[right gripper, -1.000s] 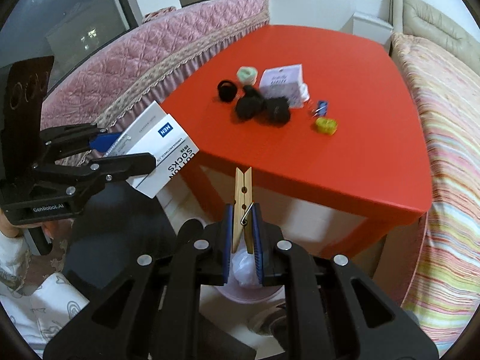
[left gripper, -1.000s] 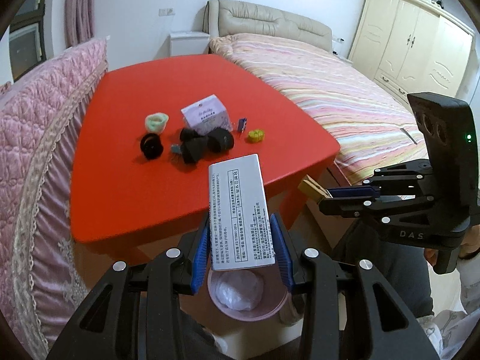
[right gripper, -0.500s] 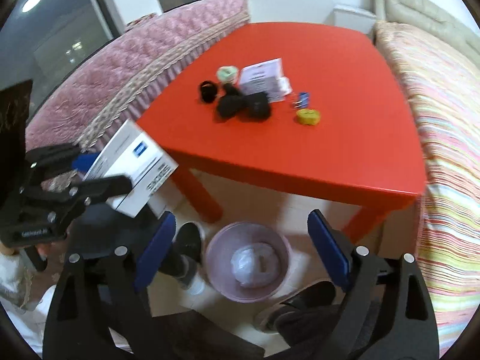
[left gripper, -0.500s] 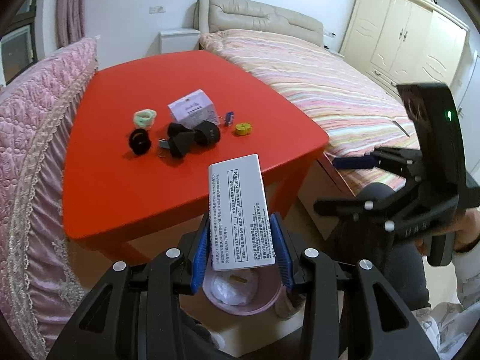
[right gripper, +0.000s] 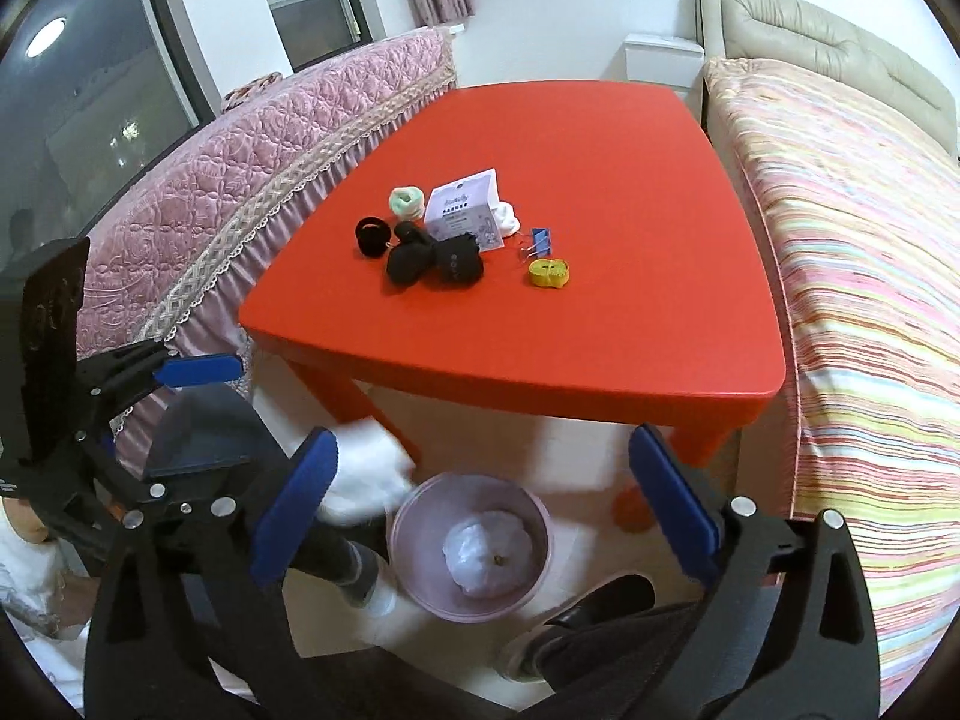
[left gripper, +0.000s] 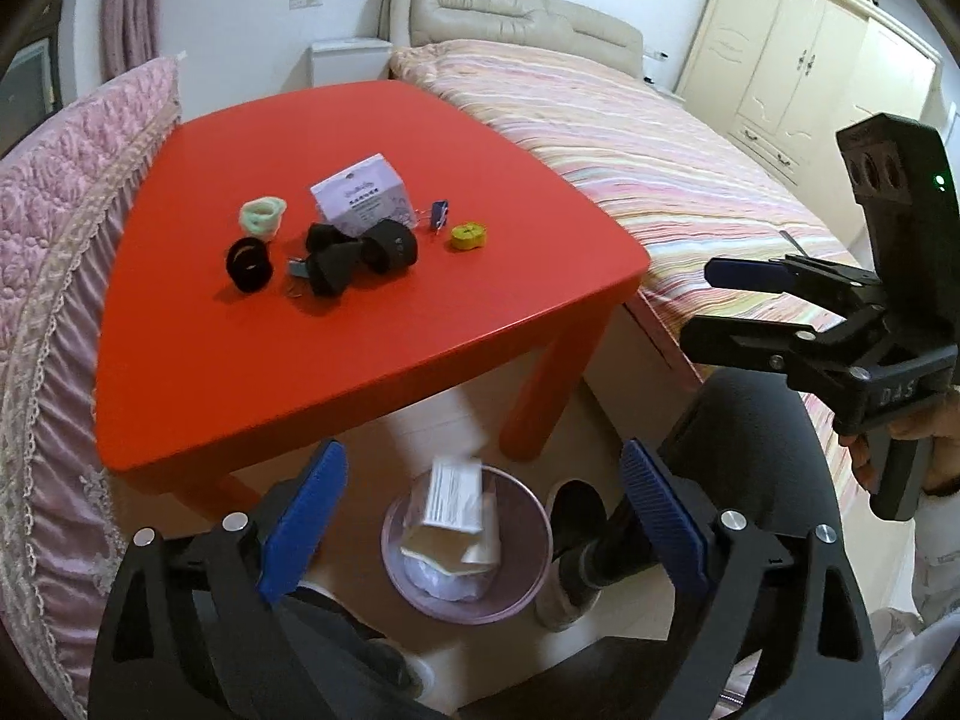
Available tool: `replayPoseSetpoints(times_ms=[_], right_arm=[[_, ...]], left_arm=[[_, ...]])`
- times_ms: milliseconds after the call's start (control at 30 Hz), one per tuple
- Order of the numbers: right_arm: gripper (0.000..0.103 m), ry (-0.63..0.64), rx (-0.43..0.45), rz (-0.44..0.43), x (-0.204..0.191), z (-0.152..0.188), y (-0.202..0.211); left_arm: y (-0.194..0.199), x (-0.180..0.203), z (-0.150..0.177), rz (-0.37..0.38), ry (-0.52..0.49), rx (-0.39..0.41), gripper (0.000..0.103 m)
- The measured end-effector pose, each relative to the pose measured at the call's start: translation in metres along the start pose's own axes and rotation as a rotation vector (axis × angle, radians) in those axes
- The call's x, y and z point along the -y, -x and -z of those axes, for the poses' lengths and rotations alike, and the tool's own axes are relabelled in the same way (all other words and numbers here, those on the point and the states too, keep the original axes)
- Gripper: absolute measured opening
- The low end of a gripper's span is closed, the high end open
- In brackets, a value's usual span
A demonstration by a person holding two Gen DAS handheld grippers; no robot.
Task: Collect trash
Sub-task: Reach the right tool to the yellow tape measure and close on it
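A pink waste bin (left gripper: 468, 546) stands on the floor below the red table's front edge; it also shows in the right wrist view (right gripper: 471, 546). The white sock box (left gripper: 453, 498) is falling into it, blurred; in the right wrist view it is a white blur (right gripper: 366, 474) left of the bin. My left gripper (left gripper: 480, 522) is open and empty above the bin. My right gripper (right gripper: 480, 504) is open and empty above the bin too. On the red table (left gripper: 240, 360) lie a small lilac box (left gripper: 360, 198), black socks (left gripper: 360, 252), a black ring (left gripper: 249, 264), a green ring (left gripper: 263, 216), a yellow tape roll (left gripper: 469, 236) and a blue binder clip (left gripper: 439, 215).
A pink quilted sofa (left gripper: 54, 228) runs along the table's left side. A bed with a striped cover (left gripper: 660, 150) lies to the right. The person's legs and shoes (left gripper: 576, 546) are beside the bin. A cream wardrobe (left gripper: 810, 60) stands at the back right.
My right gripper opened first and its clothespin dropped into the bin. My left gripper has now opened and let go of the white box, which falls toward the bin.
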State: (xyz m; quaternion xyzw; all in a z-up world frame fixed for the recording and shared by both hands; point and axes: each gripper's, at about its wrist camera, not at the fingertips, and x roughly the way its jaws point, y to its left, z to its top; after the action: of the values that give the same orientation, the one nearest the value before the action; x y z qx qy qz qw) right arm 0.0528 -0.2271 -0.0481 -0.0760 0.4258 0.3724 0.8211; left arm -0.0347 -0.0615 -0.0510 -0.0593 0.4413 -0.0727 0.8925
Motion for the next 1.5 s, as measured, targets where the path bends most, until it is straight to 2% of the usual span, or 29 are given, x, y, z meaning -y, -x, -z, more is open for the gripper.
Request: replayPoseSetpoints(times_ms=[367, 500, 733, 1033, 1267, 1300, 1367, 1433, 1500], right_arm=[[0.097, 0.001, -0.012, -0.015, -0.004, 0.003, -0.006], [0.097, 0.004, -0.017, -0.025, -0.005, -0.001, -0.01], [0.097, 0.027, -0.039, 0.001, 0.001, -0.029, -0.032], [0.097, 0.063, -0.132, 0.092, 0.018, -0.086, -0.096], [0.097, 0.036, -0.241, 0.113, 0.034, -0.108, -0.152], [0.097, 0.036, -0.249, 0.119, 0.034, -0.11, -0.156], [0.088, 0.037, -0.265, 0.123, 0.034, -0.113, -0.165], [0.073, 0.036, -0.279, 0.138, 0.034, -0.115, -0.172], [0.069, 0.03, -0.284, 0.132, 0.034, -0.117, -0.178]], left_arm=[[0.005, -0.014, -0.001, -0.031, 0.049, 0.031, 0.095], [0.009, -0.02, -0.005, -0.064, 0.061, 0.058, 0.095], [0.012, -0.037, -0.014, -0.086, 0.098, 0.076, 0.095], [0.016, -0.051, -0.019, -0.088, 0.129, 0.09, 0.095], [0.02, -0.061, -0.016, -0.1, 0.151, 0.09, 0.095], [0.021, -0.063, -0.015, -0.101, 0.157, 0.089, 0.095], [0.02, -0.066, -0.013, -0.103, 0.166, 0.086, 0.095], [0.02, -0.069, -0.011, -0.103, 0.173, 0.083, 0.095], [0.019, -0.072, -0.01, -0.102, 0.182, 0.078, 0.095]])
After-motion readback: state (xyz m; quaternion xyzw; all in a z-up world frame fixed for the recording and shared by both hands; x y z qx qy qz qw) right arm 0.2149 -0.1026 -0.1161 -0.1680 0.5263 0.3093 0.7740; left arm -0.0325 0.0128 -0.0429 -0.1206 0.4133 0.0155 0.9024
